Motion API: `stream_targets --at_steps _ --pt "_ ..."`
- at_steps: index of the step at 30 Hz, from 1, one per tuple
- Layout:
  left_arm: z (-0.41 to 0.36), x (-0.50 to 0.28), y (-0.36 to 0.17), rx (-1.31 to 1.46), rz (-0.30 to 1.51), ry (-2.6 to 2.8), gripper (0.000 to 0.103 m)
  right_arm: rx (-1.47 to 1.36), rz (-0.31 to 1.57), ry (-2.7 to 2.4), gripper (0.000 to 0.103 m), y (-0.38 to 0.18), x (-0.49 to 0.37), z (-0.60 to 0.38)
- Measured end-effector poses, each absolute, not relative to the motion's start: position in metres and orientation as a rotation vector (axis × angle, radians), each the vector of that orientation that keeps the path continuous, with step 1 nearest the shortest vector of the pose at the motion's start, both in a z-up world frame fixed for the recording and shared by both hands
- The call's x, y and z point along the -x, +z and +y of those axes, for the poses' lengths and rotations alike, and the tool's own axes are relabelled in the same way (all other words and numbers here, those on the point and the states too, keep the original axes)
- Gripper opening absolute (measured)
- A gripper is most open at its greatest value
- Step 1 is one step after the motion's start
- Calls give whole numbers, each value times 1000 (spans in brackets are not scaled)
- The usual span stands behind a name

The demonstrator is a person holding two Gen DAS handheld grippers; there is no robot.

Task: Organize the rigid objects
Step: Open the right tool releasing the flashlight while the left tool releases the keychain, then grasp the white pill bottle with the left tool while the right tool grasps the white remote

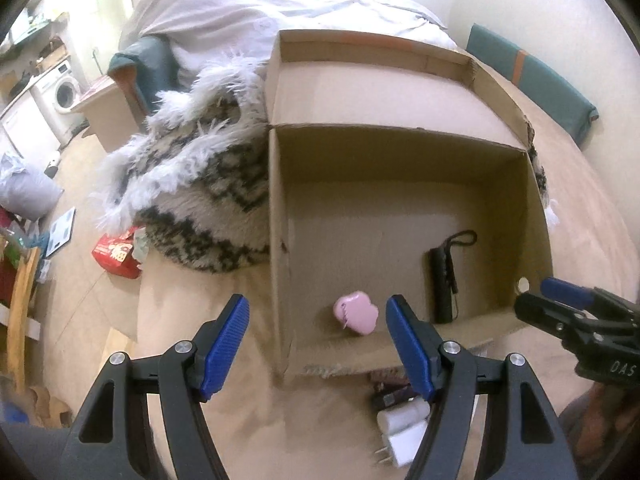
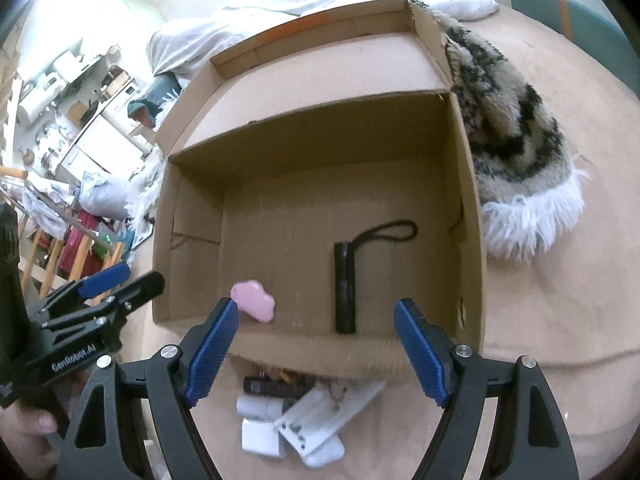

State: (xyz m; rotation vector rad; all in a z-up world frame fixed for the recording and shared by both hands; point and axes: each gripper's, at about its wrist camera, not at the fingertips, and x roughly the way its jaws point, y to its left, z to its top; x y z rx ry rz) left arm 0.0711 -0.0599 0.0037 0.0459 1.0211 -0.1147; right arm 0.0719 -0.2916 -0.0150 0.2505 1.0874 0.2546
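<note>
An open cardboard box point(image 1: 280, 200) point(image 2: 468, 184) lies on a beige bed cover. Inside it are a pink cloud-shaped object point(image 1: 356, 313) point(image 2: 254, 301) and a black flashlight with a wrist loop point(image 1: 443, 286) point(image 2: 345, 288). In front of the box lies a small pile: a white plug adapter point(image 1: 400, 428) point(image 2: 260, 438), a white bracket point(image 2: 320, 420) and a dark tube point(image 2: 276, 388). My left gripper point(image 1: 318, 346) point(image 2: 120, 280) is open and empty at the box's near left corner. My right gripper point(image 2: 316, 350) point(image 1: 544, 300) is open and empty over the pile.
A shaggy black-and-white rug point(image 1: 200, 184) point(image 2: 512, 136) lies bunched against the box. A white duvet point(image 1: 248, 12) lies behind. A red packet point(image 1: 116, 254) lies on the floor at left, with a washing machine point(image 1: 60, 92) and clutter beyond.
</note>
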Motion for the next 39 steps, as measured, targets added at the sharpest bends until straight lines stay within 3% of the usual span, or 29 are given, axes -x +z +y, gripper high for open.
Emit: stream_targets --at_steps 20,30,39 --pt "-30 -35 -17 26 1086 -53 68 -308 1134 194 85 -29 -16 -313" --pt "-11 -46 -45 124 1213 -10 68 -408 1211 182 85 -49 -17 -321" --pt "-65 -74 -85 41 1304 -92 68 -468 1291 160 85 -73 -30 -321"
